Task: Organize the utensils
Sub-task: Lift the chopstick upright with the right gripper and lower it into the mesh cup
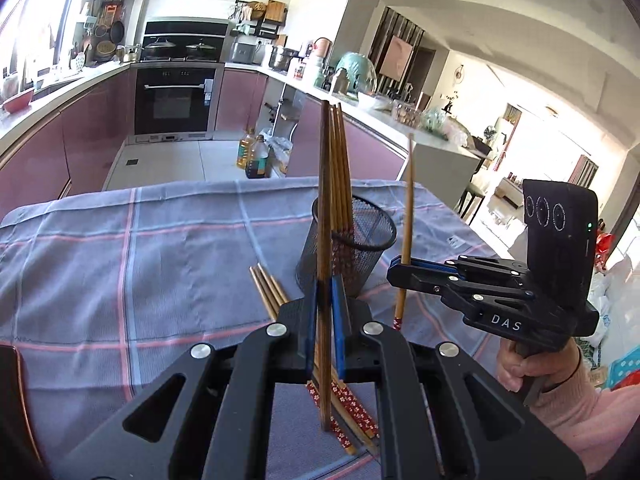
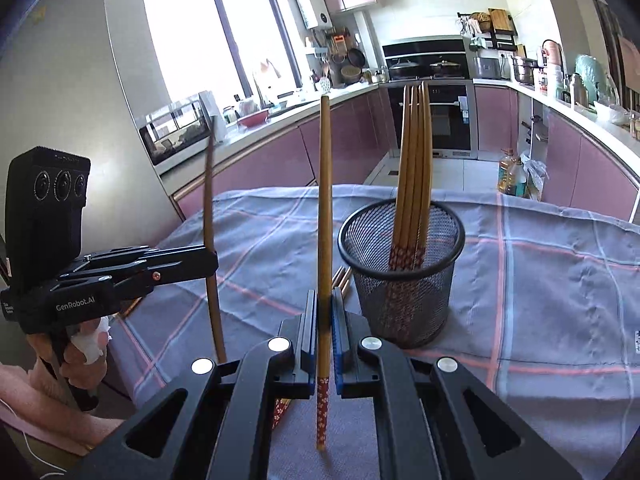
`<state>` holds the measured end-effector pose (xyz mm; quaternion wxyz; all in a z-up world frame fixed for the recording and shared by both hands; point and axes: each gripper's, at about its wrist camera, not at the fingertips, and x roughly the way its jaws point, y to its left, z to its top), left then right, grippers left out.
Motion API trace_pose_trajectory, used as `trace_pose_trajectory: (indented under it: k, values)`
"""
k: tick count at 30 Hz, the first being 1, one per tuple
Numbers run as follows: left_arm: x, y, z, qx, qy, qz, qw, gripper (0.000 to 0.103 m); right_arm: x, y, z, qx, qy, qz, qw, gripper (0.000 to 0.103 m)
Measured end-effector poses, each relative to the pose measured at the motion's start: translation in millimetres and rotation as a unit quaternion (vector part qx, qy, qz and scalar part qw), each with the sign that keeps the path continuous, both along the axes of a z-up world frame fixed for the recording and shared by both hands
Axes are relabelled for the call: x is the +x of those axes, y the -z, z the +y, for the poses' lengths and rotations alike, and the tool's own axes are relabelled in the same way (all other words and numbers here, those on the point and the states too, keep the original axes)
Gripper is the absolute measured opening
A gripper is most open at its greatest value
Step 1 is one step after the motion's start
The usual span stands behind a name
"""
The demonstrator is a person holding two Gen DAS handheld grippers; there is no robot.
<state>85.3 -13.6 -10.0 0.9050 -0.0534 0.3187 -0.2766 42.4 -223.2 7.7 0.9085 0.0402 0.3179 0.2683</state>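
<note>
Each gripper is clamped on one upright chopstick: left gripper (image 1: 324,300), right gripper (image 2: 324,312). More chopsticks (image 1: 268,288) lie on the cloth; beyond, the mesh cup (image 2: 404,280) holds several. Carrying step: next, steer each lower end over the rim, then release

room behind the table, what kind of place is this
A home kitchen, most likely: a built-in oven with lidded pots on the hob above it, pink cabinets under a long counter, and cooking-oil bottles on the floor.
</note>
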Motion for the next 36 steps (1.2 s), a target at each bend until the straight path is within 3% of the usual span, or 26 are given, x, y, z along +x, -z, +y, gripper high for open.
trace_pose_trajectory:
  k: [13,21,30,36]
  values:
    - [9,-61,4,-0.054,0.002,-0.067,0.9963,0.008,12,-48,-19,0.011,0.016,-0.061,0.998,0.006]
    - [27,-102,-13,-0.067,-0.003,-0.115,0.9910,0.008,24,-81,-31,0.016,0.027,-0.097,0.995,0.006]
    - [48,-101,-42,-0.038,-0.019,-0.133,0.9902,0.008,44,-84,-32,0.011,0.041,-0.109,0.993,0.006]
    - [67,-80,-60,-0.011,-0.003,-0.105,0.9944,0.008,59,-64,-30,-0.004,0.048,-0.081,0.996,0.006]
